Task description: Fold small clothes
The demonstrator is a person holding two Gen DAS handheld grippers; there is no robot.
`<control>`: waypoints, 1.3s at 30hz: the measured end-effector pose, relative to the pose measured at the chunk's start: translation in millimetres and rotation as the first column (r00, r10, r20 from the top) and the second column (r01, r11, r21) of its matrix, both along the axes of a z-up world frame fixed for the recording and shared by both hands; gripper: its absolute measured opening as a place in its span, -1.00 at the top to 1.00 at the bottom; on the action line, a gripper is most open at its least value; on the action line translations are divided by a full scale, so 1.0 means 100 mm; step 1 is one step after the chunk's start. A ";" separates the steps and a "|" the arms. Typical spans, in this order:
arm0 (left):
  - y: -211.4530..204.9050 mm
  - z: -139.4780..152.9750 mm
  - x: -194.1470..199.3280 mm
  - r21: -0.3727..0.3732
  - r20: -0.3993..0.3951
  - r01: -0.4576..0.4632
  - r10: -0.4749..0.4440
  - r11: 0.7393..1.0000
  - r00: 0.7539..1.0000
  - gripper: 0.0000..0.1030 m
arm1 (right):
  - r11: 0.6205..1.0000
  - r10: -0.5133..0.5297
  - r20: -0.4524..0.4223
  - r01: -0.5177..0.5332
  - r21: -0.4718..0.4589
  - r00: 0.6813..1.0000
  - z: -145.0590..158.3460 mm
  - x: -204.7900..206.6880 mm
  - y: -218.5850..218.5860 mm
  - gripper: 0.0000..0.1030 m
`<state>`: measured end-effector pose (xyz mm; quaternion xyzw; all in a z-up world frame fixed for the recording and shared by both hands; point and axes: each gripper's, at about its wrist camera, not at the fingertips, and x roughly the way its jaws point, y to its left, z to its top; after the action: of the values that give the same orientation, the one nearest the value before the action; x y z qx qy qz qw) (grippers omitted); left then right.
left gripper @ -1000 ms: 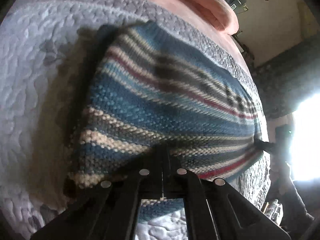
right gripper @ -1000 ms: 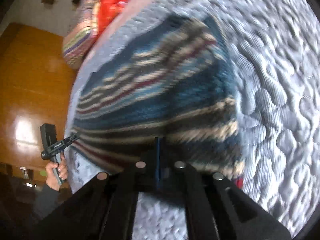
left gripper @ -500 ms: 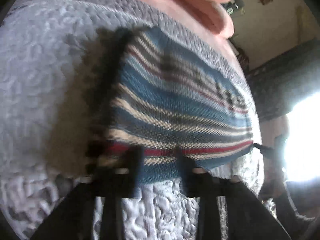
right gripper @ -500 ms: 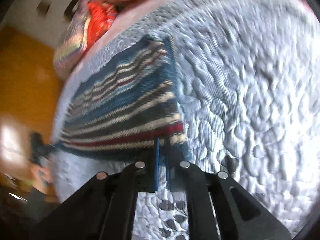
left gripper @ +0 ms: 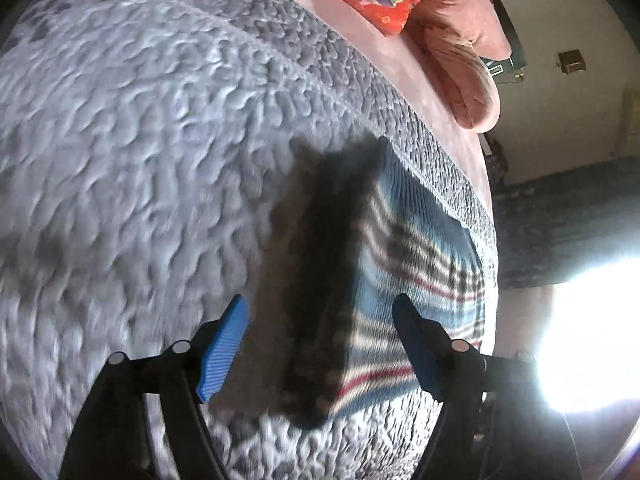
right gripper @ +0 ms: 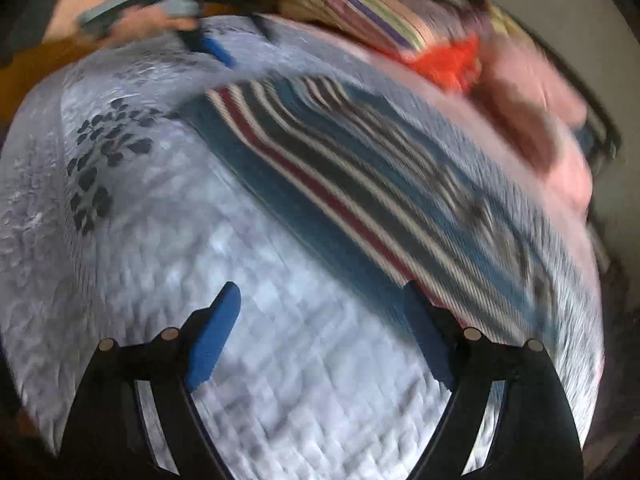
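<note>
Left wrist view shows the left hand-held gripper [left gripper: 320, 344] spread apart and empty above the blue, red and cream striped knitted garment [left gripper: 416, 280] on the grey quilted bed [left gripper: 160, 160], the right hand-held gripper [right gripper: 320, 328] likewise spread; soft, floppy knit seems best pinched at corners.

We are seeing knit garment [right gripper: 360, 184] showing blue, cream, dark and red stripes. Quilted bedcover [right gripper: 280, 360] is showing pale lavender-grey, with dark leaf print [right gripper: 104, 160]. Gripper pads [left gripper: 224, 344] are showing blue on black fingers. Pillow [left gripper: 460, 60] is showing pink; folded blanket [right gripper: 360, 28] is showing multicoloured stripes.
</note>
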<state>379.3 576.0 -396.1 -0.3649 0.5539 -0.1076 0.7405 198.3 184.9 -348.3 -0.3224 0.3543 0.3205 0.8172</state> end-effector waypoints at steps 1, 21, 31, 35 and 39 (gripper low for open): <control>-0.02 -0.02 0.06 0.004 -0.004 0.006 -0.006 1.000 1.000 -0.49 | 1.000 0.018 0.021 -0.018 -0.009 1.000 -0.02 -0.02 0.15 -0.60; -0.48 -0.38 1.00 -0.021 -0.001 0.206 -0.206 0.978 0.979 -0.46 | 0.996 0.039 0.189 -0.023 -0.086 0.981 -0.47 0.18 1.48 -0.55; -0.62 -0.39 1.22 0.025 -0.021 0.223 -0.222 0.975 0.975 0.17 | 0.996 0.048 0.276 -0.024 -0.088 0.960 -0.56 0.26 1.98 -0.25; -0.60 -0.36 1.23 0.029 -0.028 0.209 -0.208 0.978 0.978 0.43 | 0.997 0.041 0.267 -0.020 -0.079 0.963 -0.56 0.25 2.01 0.14; -0.60 -0.29 1.23 0.043 -0.034 0.202 -0.200 0.979 0.979 0.49 | 0.999 0.012 0.236 -0.003 -0.039 0.972 -0.48 0.28 1.96 0.66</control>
<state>502.5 516.1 -425.2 -0.2913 0.6012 -0.1635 0.7259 226.3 381.2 -395.9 -0.3752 0.2595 0.2761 0.8460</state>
